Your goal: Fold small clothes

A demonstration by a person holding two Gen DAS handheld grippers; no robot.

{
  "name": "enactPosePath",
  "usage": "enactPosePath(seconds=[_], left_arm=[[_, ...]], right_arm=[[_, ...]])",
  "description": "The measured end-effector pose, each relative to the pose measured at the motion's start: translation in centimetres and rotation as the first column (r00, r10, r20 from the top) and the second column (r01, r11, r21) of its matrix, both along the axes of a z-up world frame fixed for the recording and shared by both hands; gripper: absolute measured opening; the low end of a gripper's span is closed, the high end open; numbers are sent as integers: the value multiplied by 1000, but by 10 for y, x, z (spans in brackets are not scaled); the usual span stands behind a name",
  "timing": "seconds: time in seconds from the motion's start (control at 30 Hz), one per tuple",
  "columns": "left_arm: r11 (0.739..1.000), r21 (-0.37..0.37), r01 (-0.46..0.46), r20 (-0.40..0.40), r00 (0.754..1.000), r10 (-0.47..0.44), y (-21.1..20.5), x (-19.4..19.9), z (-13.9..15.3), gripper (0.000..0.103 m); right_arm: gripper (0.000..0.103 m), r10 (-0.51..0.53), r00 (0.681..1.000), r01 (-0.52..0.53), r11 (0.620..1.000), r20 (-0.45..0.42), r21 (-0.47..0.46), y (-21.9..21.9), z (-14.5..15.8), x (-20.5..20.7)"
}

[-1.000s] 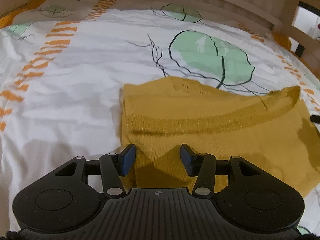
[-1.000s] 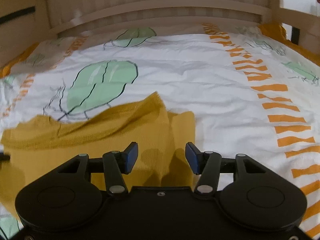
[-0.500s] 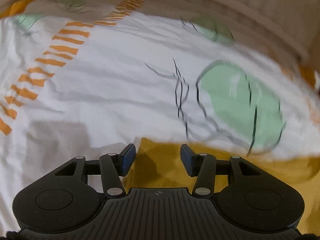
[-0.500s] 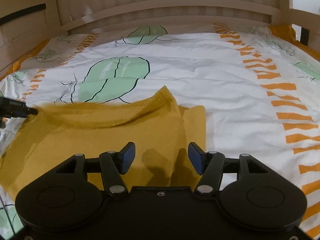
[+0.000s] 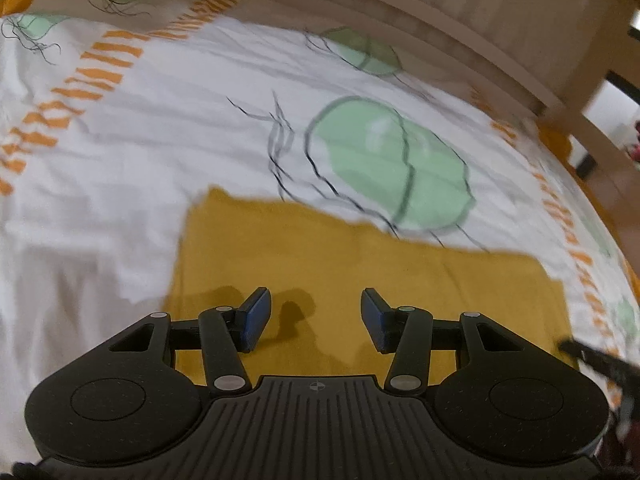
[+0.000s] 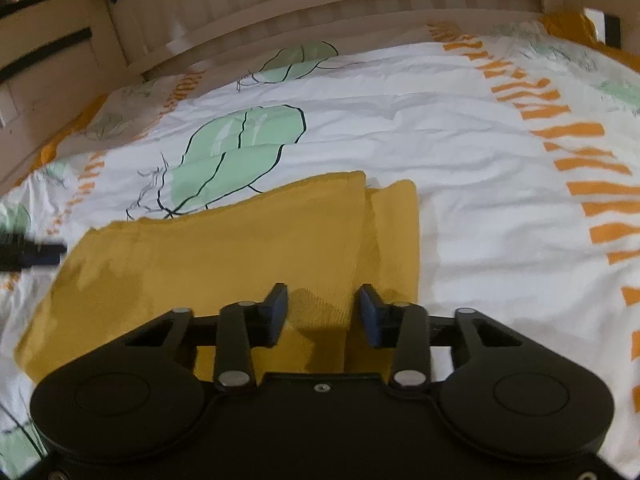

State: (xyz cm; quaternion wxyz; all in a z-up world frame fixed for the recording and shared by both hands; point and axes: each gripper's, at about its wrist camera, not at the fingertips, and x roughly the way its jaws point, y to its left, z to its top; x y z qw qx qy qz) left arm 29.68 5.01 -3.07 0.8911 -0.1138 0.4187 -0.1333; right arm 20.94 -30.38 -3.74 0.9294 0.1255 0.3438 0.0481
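A mustard-yellow knit garment (image 5: 360, 264) lies folded flat on the bed, as a wide rectangle. In the right wrist view the garment (image 6: 224, 248) shows a folded-over layer with a narrow strip along its right side. My left gripper (image 5: 315, 320) is open and empty, hovering over the garment's near left part. My right gripper (image 6: 322, 314) is open and empty over the garment's near right edge, with a fold of cloth rising between the fingers but not clamped. The other gripper's tip shows at the left edge of the right wrist view (image 6: 28, 254).
The bed sheet (image 6: 460, 152) is white with green cactus prints and orange dashes. A wooden slatted bed rail (image 6: 360, 0) runs along the far side. A wooden post (image 5: 580, 92) stands at the far right in the left wrist view.
The garment's far edge was folded toward me, so it now lies as a shorter flat rectangle. Both grippers stayed open and pulled back over its near part.
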Motion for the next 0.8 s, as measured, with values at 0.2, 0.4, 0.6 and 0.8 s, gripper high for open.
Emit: enactPosePath(seconds=[0.2, 0.4, 0.6, 0.8], left_arm=[[998, 48, 45, 16, 999, -45, -20, -29, 2, 48], [994, 84, 71, 26, 997, -74, -43, -37, 8, 48], [987, 122, 101, 5, 995, -102, -71, -40, 4, 48], [977, 162, 141, -36, 990, -137, -95, -50, -8, 48]], right_arm=[[13, 12, 1000, -12, 999, -11, 45, -1, 2, -1], [7, -65, 997, 66, 998, -48, 19, -18, 14, -8], [12, -88, 992, 94, 993, -91, 65, -31, 8, -8], [41, -113, 992, 118, 988, -62, 96, -38, 16, -13]])
